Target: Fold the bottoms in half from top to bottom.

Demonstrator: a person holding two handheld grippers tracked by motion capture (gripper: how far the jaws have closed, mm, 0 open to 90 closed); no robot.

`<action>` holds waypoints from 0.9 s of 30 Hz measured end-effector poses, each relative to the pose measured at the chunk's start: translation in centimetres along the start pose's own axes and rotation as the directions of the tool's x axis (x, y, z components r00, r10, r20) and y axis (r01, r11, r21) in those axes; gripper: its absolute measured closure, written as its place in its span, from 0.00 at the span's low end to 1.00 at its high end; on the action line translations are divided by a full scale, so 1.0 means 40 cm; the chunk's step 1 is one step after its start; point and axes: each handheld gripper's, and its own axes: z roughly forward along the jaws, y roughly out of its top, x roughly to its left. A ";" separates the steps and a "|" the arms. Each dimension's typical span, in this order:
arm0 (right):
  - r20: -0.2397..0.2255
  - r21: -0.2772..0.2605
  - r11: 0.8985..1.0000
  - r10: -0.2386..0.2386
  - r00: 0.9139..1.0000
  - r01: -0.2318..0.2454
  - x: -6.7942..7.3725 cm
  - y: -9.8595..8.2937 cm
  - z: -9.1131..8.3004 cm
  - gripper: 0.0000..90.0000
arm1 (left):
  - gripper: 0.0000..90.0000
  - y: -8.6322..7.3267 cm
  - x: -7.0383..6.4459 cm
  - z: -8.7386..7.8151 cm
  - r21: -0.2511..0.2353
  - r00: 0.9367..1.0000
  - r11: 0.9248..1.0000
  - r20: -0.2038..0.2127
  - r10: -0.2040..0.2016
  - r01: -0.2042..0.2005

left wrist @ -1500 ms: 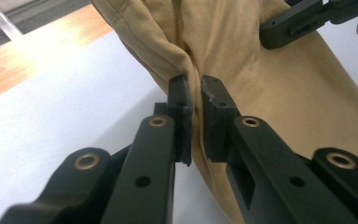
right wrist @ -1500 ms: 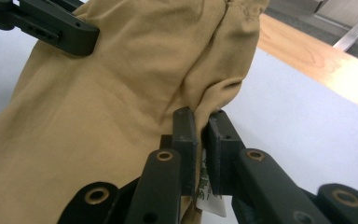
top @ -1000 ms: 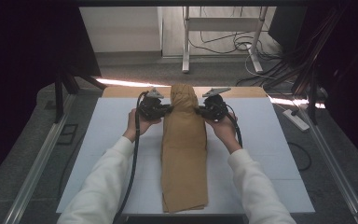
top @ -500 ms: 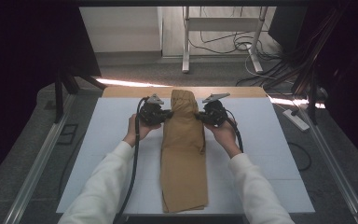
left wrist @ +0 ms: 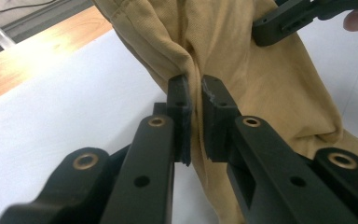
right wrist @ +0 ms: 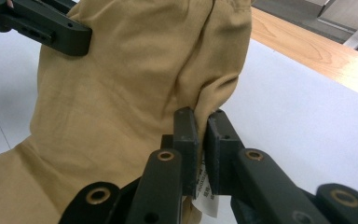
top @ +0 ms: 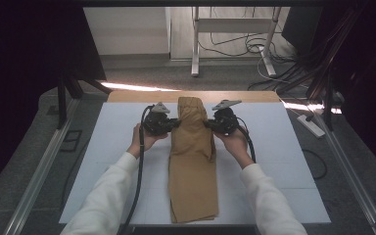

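Observation:
Tan trousers lie folded lengthwise down the middle of the white table cover, their far end raised and bunched. My left gripper pinches the fabric's left edge, and in the left gripper view its jaws are shut on a fold of the tan cloth. My right gripper holds the opposite edge. In the right gripper view it is shut on the cloth, with a white label hanging below the pads. Each gripper view also shows the other gripper farther off.
A strip of bare wood runs along the table's far edge. Beyond it stand a white metal frame and loose cables on the floor. A power strip lies off the right side. Metal rails flank the table.
Both grippers have drawn slightly toward the person with the trousers' far end held between them. The near end of the trousers has stayed in place.

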 end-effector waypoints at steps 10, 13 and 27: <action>-0.012 -0.005 1.000 -0.007 1.000 0.007 0.010 -0.002 -0.012 0.93 | 0.91 -0.011 -0.012 -0.015 -0.012 1.000 1.000 0.016 0.003 -0.003; -0.010 -0.005 1.000 -0.009 1.000 0.009 0.015 -0.004 -0.015 0.93 | 0.91 -0.013 -0.015 -0.018 -0.013 1.000 1.000 0.019 -0.002 0.003; -0.022 -0.009 1.000 -0.022 1.000 0.021 0.031 -0.009 -0.033 0.93 | 0.91 -0.026 -0.032 -0.032 -0.022 1.000 1.000 0.027 0.003 -0.003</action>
